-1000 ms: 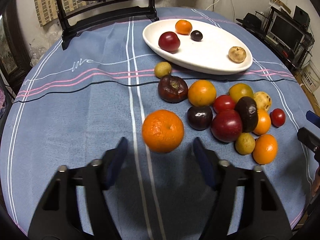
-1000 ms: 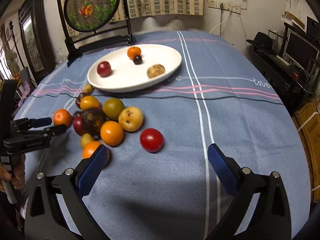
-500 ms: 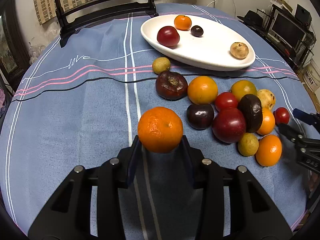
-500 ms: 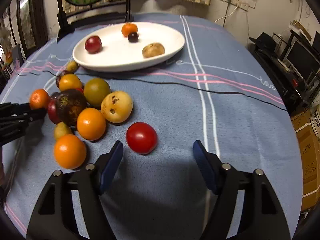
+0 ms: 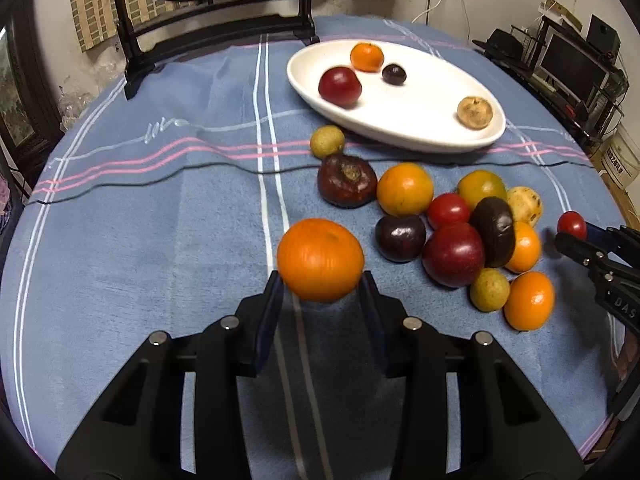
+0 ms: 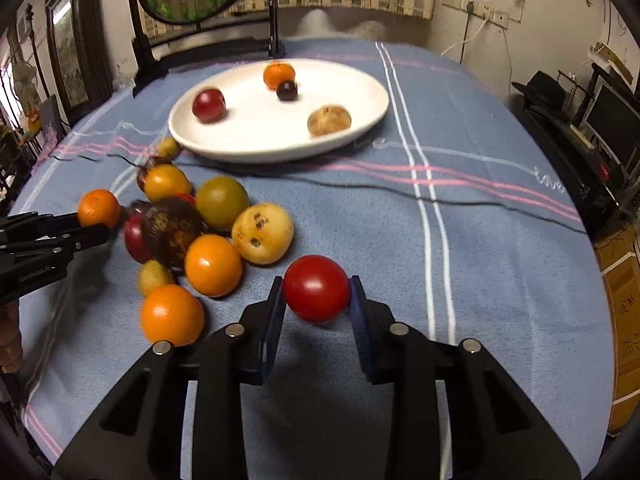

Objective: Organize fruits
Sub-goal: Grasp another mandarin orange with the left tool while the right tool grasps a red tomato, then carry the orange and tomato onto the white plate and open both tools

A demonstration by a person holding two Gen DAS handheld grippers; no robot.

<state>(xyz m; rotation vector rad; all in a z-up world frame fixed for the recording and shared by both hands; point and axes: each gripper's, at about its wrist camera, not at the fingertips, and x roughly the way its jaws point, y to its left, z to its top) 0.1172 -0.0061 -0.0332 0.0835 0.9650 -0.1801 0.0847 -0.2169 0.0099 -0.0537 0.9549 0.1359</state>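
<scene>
My left gripper [image 5: 320, 292] is shut on a large orange [image 5: 320, 259] and holds it just above the blue cloth. My right gripper [image 6: 316, 300] is shut on a red tomato [image 6: 316, 288], also seen in the left wrist view [image 5: 572, 225]. The held orange also shows at the left of the right wrist view [image 6: 98, 207]. A white oval plate [image 5: 420, 128] at the back holds a red plum [image 5: 339, 85], a small orange [image 5: 366, 56], a dark plum [image 5: 394, 74] and a brown fruit [image 5: 474, 112].
Several loose fruits lie in a pile [image 5: 452, 224] between the grippers, in front of the plate. A black framed stand [image 5: 216, 32] is at the table's far edge. Shelves with electronics [image 5: 576, 64] are off to the right.
Both grippers have closed: the left on the large orange, the right on the red tomato. Both now hold their fruit slightly lifted and have moved a little toward the plate.
</scene>
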